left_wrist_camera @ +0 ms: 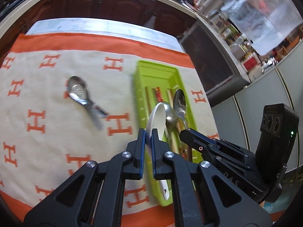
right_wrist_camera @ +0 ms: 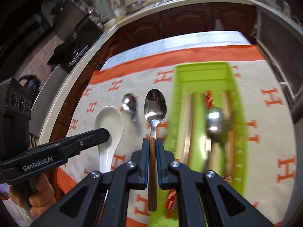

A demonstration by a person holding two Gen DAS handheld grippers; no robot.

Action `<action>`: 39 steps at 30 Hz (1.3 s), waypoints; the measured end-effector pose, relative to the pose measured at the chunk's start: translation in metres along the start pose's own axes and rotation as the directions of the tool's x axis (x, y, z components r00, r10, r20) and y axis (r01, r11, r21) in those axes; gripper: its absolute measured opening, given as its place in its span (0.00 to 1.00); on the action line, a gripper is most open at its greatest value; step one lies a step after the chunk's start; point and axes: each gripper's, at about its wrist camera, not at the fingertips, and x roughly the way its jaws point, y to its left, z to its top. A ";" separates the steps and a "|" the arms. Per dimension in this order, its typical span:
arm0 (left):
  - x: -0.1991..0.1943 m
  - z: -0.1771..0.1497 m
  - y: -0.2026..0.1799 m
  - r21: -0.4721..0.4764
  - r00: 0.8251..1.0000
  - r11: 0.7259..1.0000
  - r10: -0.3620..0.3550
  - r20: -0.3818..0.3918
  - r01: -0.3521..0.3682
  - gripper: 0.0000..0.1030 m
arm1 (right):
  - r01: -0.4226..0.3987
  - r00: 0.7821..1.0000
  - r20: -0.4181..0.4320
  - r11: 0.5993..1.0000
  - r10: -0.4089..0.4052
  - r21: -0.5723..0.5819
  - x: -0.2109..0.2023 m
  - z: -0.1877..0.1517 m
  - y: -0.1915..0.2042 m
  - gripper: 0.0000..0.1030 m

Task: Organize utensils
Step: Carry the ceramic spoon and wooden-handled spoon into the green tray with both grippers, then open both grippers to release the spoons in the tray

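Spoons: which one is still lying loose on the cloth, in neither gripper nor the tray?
The short all-metal spoon on the patterned cloth. The white ceramic spoon is in the left gripper, the wooden-handled spoon in the right gripper.

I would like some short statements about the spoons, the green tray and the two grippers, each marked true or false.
1. The left gripper holds the white ceramic spoon. True.
2. The right gripper is empty. False: it is shut on the wooden-handled spoon.
3. The green tray is empty. False: chopsticks and a metal ladle lie in it.
4. A small metal spoon lies on the cloth, outside the tray. True.
5. The cloth is plain blue. False: it is cream with orange H letters and an orange border.
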 end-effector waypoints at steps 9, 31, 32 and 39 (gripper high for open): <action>0.053 0.004 -0.031 0.026 0.996 0.999 0.050 -0.071 -0.048 0.04 | 0.062 0.998 0.007 0.996 -0.062 0.060 -0.009 -0.007 -0.047 0.06; 0.039 -0.011 -0.038 0.105 0.993 0.988 0.114 -0.034 -0.110 0.29 | 0.010 0.999 -0.046 0.995 -0.005 0.102 0.002 -0.018 -0.053 0.09; 0.034 -0.013 -0.036 0.103 0.993 0.988 0.116 -0.025 -0.113 0.31 | 0.009 0.999 -0.043 0.995 -0.005 0.102 0.001 -0.018 -0.053 0.09; 0.004 -0.024 -0.020 0.090 0.990 0.986 0.138 0.030 -0.140 0.33 | 0.015 0.999 -0.037 0.996 -0.012 0.086 -0.003 -0.019 -0.042 0.09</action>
